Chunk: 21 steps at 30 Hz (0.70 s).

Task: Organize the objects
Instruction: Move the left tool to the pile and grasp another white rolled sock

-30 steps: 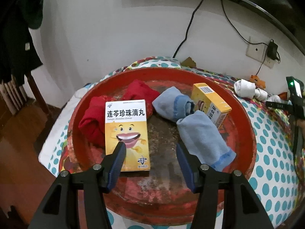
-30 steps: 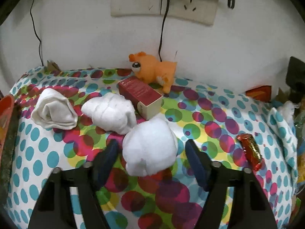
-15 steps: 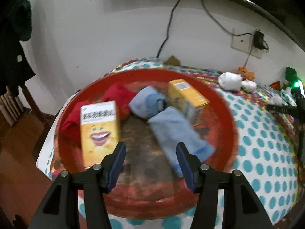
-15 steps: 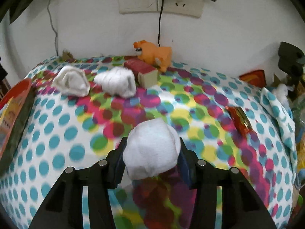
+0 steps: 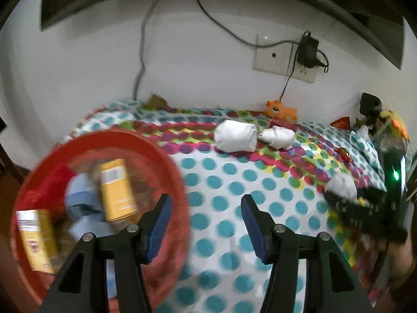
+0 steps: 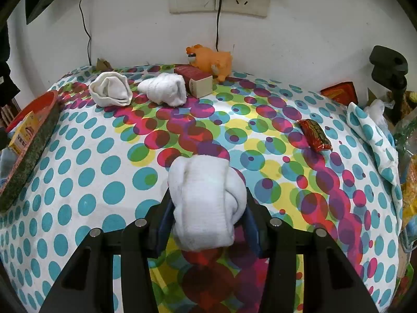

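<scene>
a: our right hand-held gripper (image 6: pixel 207 215) is pinching a rolled white sock (image 6: pixel 206 203) between its two blue pads. the sock sits up in the air, above the spotty cloth on the worktop (image 6: pixel 109 161).

b: what could go wrong for us?

a: the sock is soft and puffy. most of it bulges out past the pads, so we think it could slip out if we swing fast or let the squeeze go loose. it could come unrolled too.

b: and our left hand-held gripper (image 5: pixel 206 221)?

a: spread wide, holding nothing. it hangs near the red tray (image 5: pixel 172 172), partly over its rim.

b: what is in the tray?

a: two yellow boxes (image 5: pixel 117 190), a blue sock (image 5: pixel 78 198) and something red. that view is blurry, so we can't say more. it looks full, so a new sock may roll onto a box.

b: what else is around?

a: two more white socks (image 6: pixel 110 90) lie near the wall, beside a red box (image 6: pixel 195 80) and an orange toy (image 6: pixel 211 60). a red candy wrapper (image 6: pixel 314 135) lies well apart on the right. nothing sits between our sock and the tray, but the tray rim is raised, so we must lift over it.
</scene>
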Tool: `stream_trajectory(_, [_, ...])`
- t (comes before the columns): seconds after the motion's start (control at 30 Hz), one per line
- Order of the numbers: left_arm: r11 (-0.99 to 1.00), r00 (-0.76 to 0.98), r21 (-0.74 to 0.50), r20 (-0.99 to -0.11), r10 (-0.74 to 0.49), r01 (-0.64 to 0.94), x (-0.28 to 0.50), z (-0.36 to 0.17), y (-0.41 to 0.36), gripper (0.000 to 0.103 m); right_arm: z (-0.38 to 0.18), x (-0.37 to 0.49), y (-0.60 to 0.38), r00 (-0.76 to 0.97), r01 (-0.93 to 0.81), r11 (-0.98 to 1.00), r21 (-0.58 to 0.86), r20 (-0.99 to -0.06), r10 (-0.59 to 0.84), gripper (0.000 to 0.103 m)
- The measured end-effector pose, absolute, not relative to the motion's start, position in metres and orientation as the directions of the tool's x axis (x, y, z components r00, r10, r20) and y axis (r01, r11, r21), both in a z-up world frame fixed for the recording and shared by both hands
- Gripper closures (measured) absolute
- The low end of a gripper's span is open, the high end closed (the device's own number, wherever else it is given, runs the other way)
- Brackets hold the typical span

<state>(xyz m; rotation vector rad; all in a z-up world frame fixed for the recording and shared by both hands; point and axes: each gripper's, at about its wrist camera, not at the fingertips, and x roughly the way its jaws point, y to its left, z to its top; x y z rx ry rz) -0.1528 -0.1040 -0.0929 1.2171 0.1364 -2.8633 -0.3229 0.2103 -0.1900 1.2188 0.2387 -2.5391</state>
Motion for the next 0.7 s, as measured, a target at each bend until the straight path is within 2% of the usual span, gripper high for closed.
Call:
stream_trajectory(0.1, [-0.994,-0.664,-0.073,-0.747,0.0,0.082,-0.185,-0.102,-0.092,0.047,-0.19,-0.321,0.21,-0.589,0.346,-0.938,-0.015,-0.782,-0.205,0.056])
stream_trajectory(0.2, [-0.991,-0.662,-0.031,-0.747,-0.063,0.129,-0.207,-0.107,-0.084,0.047,-0.19,-0.321,0.211,-0.587,0.347,-0.938,-0.005,-0.781,-0.213,0.056])
stream_trajectory(0.33, [-0.991,-0.651,-0.031,-0.757,-0.063,0.132,-0.239,-0.109,-0.079,0.047,-0.19,-0.321,0.211,-0.582,0.354,-0.935,0.009,-0.78,-0.228,0.053])
stream_trajectory(0.5, [-0.991,-0.628,-0.081,-0.778,-0.001,0.102,-0.28,-0.116,-0.073,0.047,-0.19,-0.321,0.206,-0.577,0.368,-0.93,0.006,-0.783,-0.233,0.048])
stream_trajectory(0.7, [-0.997,-0.643,-0.038,-0.766,-0.017,0.072,-0.309,-0.124,-0.062,0.047,-0.19,-0.322,0.204,-0.569,0.379,-0.925,0.023,-0.783,-0.252,0.043])
